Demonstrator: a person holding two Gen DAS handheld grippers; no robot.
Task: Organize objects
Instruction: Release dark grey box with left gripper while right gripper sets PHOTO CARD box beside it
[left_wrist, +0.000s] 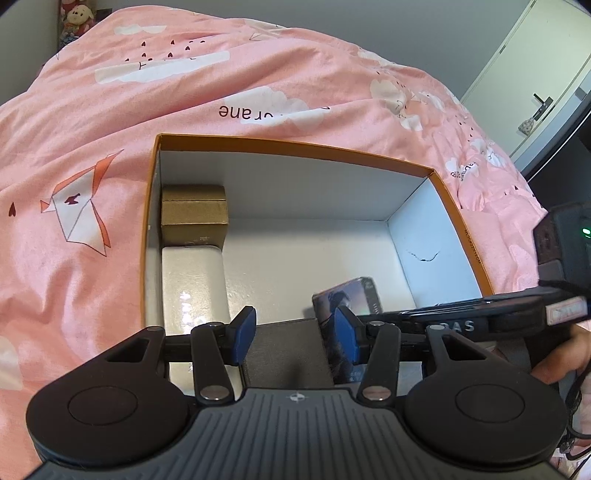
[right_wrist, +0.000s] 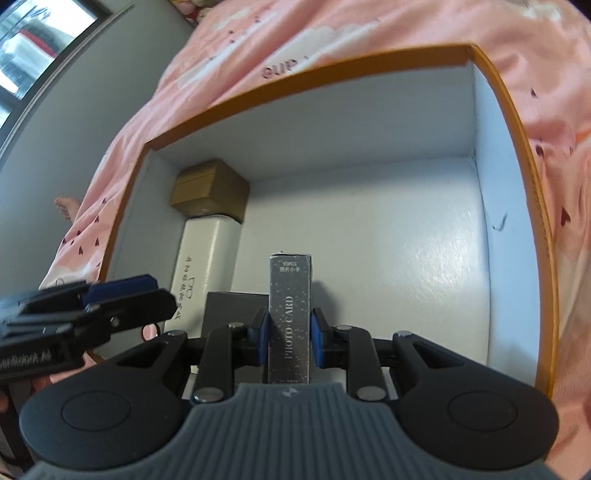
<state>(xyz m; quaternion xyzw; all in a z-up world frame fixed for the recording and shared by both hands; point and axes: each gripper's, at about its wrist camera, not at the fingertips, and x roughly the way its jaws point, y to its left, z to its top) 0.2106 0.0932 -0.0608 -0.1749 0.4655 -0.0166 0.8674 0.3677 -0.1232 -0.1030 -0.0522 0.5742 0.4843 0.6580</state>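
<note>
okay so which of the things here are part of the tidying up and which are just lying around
Part of the job:
- orange-rimmed box
- photo card box, held by the right gripper
- brown carton
- white case
- dark flat box

Just lying about:
- pink duvet
- plush toy

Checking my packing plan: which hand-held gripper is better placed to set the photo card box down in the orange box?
Right. Its hand-held gripper already clamps the photo card box above the orange box floor; the left is open and empty.
</note>
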